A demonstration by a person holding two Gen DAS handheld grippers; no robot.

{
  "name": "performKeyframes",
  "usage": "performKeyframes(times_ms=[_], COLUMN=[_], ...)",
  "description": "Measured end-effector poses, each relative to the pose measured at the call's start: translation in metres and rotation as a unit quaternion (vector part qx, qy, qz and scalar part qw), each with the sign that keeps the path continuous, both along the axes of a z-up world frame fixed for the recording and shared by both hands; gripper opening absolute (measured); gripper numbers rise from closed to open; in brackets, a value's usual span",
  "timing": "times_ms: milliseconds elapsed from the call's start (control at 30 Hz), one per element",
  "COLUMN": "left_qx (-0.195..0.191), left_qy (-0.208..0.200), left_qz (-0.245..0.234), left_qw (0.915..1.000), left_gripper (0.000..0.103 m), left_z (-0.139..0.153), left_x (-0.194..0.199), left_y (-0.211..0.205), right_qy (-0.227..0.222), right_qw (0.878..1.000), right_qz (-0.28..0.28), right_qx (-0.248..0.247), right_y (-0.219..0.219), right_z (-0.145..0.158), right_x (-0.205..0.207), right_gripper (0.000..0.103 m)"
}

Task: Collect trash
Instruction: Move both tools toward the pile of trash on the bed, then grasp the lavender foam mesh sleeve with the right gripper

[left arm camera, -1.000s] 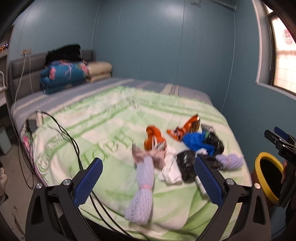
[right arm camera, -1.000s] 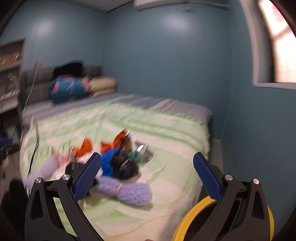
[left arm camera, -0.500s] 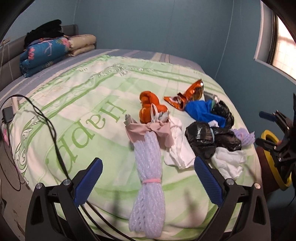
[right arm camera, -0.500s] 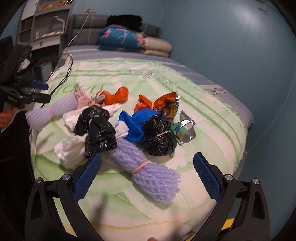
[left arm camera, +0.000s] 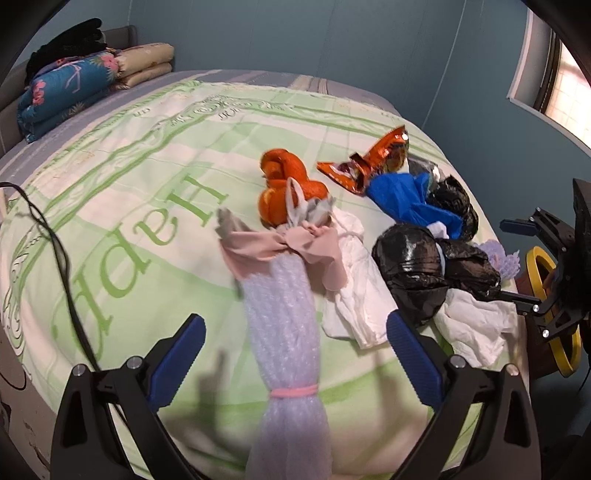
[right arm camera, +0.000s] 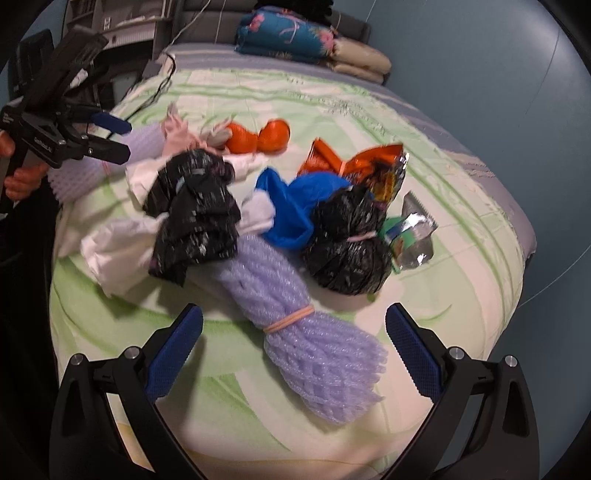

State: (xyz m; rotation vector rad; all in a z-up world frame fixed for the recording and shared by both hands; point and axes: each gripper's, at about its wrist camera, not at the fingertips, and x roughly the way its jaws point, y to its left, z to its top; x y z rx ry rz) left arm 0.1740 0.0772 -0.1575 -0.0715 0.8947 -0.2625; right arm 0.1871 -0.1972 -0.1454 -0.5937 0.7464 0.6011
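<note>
Trash lies heaped on the green-patterned bed. A long lavender foam net bundle tied with a pink band lies between the fingers of my left gripper, whose jaws are closing; the pads stand clear of it. A second lavender net bundle lies between the wide-open fingers of my right gripper, untouched. Beyond are an orange bag, a foil snack wrapper, a blue bag, two black bags and white paper.
A yellow-rimmed bin stands off the bed's right side. A black cable runs over the bed's left edge. Folded blankets sit at the headboard. A shelf unit stands beside the bed.
Both grippers have come down and tilted toward the bed. The trash heap has grown larger in both views, and each lavender bundle now lies between a gripper's fingers.
</note>
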Motion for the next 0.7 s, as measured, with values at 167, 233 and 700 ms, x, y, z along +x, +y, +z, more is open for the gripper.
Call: performKeyframes(times_ms=[167,233,700], left_qx=[-0.016,-0.013,-0.027], left_qy=[0.029,0.036,0.024], left_qz=[-0.005,-0.005,0.006], left_qw=[0.9994,0.9993,0.9993], left_gripper=[0.073,0.062,0.026], left_z=[-0.012,-0.016,-0.005], left_x=[0.010,0.012,-0.004], left_y=[-0.006,-0.010,0.001], right_qy=[0.018,0.021,0.038], right_qw=[0.999,0.999,0.998], right_qz=[-0.027,-0.031,-0.041], right_qx=[0.002,-0.001,0.006], right_y=[-0.005,-0.005,0.001], right_z=[-0.005,-0.006,0.003], right_x=[0.012,0.014,0.009], right_gripper=[0.076,0.071,0.033])
